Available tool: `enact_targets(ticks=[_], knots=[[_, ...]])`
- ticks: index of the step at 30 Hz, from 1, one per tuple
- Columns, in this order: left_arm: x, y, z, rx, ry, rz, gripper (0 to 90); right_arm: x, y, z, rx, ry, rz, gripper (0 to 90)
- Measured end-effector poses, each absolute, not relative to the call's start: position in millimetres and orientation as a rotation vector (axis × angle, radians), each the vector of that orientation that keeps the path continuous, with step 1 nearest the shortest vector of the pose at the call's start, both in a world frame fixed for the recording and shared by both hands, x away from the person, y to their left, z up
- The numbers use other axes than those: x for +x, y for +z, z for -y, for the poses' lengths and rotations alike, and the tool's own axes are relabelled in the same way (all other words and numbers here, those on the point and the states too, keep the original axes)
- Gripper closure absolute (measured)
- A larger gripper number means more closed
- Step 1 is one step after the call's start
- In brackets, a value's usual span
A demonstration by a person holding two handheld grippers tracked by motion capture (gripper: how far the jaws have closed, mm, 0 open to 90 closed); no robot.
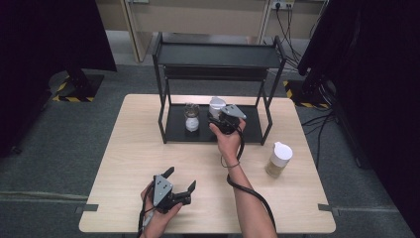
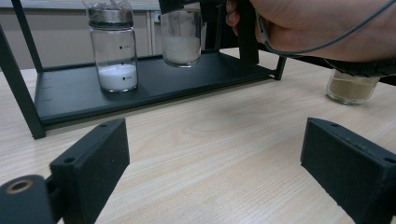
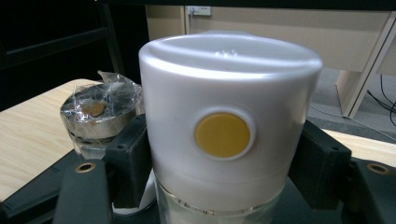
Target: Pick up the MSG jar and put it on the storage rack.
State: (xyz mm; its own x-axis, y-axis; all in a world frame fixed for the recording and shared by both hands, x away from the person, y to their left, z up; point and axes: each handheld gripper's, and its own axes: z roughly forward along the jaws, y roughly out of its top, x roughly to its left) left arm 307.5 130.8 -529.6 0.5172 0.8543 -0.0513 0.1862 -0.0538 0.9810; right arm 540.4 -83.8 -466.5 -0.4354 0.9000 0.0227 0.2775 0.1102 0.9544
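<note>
A glass jar with a white lid (image 3: 229, 121) and white powder inside sits between the jaws of my right gripper (image 3: 224, 163), whose pads press on both sides just under the lid. In the high view this jar (image 1: 216, 104) is over the lower shelf of a black rack (image 1: 247, 130), with the right gripper (image 1: 220, 115) shut on it. I cannot tell whether it rests on the shelf. My left gripper (image 1: 181, 178) is open over the table's front edge, with nothing between its pads (image 2: 93, 161).
A second jar (image 1: 192, 119) of white powder, its lid covered in plastic wrap, stands on the same shelf just left of the held one. A white-lidded jar of tan powder (image 1: 278, 158) stands on the table at the right. The rack's upper shelf (image 1: 218, 54) overhangs the jars.
</note>
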Motion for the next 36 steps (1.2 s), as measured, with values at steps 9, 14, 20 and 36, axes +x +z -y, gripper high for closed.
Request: enact_targets(ticks=[9,14,20,36], knots=[[307.5,-529.5,-130.9,1.560,0.694,-0.922,7.5,546.2,-469.4,82.9,1.154,1.325,-1.803,30.8],[307.5,-529.6,-130.9,1.559,0.694,-0.923,7.5,549.7,-471.7,82.3,1.171,1.324,-1.802,30.8],[307.6,-529.6,-131.0,1.558,0.693,-0.924,7.5,554.1,-471.6,82.3,1.193,1.334,-1.792,30.8],[307.7,-529.6,-131.1,1.557,0.692,-0.925,7.5,562.0,-478.4,81.4,1.206,1.305,-1.801,30.8]])
